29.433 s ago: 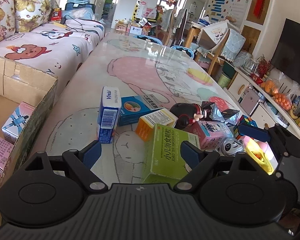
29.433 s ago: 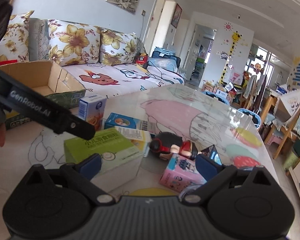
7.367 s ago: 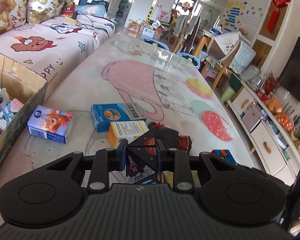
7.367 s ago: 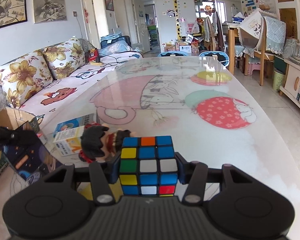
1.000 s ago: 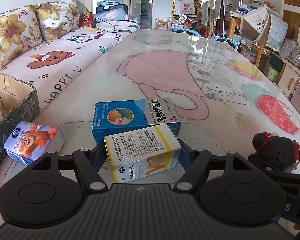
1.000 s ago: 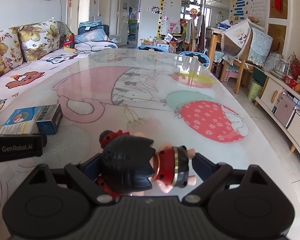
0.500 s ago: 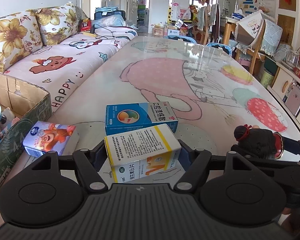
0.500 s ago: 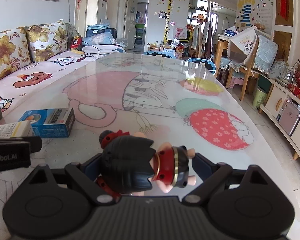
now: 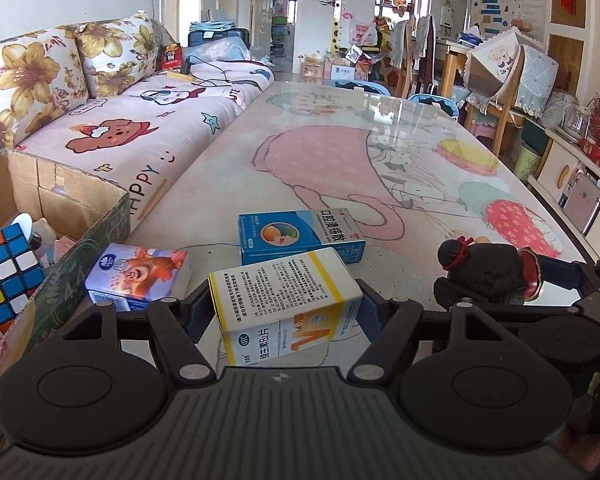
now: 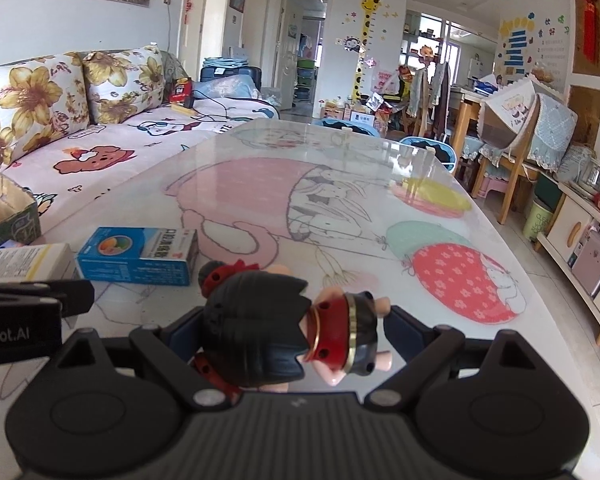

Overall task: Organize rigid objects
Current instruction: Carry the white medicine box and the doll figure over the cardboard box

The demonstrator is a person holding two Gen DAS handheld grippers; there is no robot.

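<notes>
My left gripper [image 9: 283, 306] is shut on a white and yellow medicine box [image 9: 276, 280], held just above the table. A black-haired doll in red [image 10: 260, 332] lies sideways between the pads of my right gripper [image 10: 294, 328], which is shut on it. The left wrist view shows that doll [image 9: 484, 272] at the right, beside my left gripper. A blue medicine box [image 9: 300, 234] lies flat on the table ahead. To its left lies a small purple carton [image 9: 138, 276]. At the far left stands an open cardboard box [image 9: 80, 240] holding a Rubik's cube [image 9: 6, 272].
The long glass-topped table [image 10: 340, 200] with a cartoon print stretches ahead. A sofa with flowered cushions [image 9: 60, 72] runs along its left side. Chairs [image 10: 512, 128] and cabinets [image 10: 580, 248] stand at the far end and right.
Both grippers keep their hold. The left wrist view has swung so more of the cardboard box and the cube show. In the right wrist view the blue box has drifted towards the middle.
</notes>
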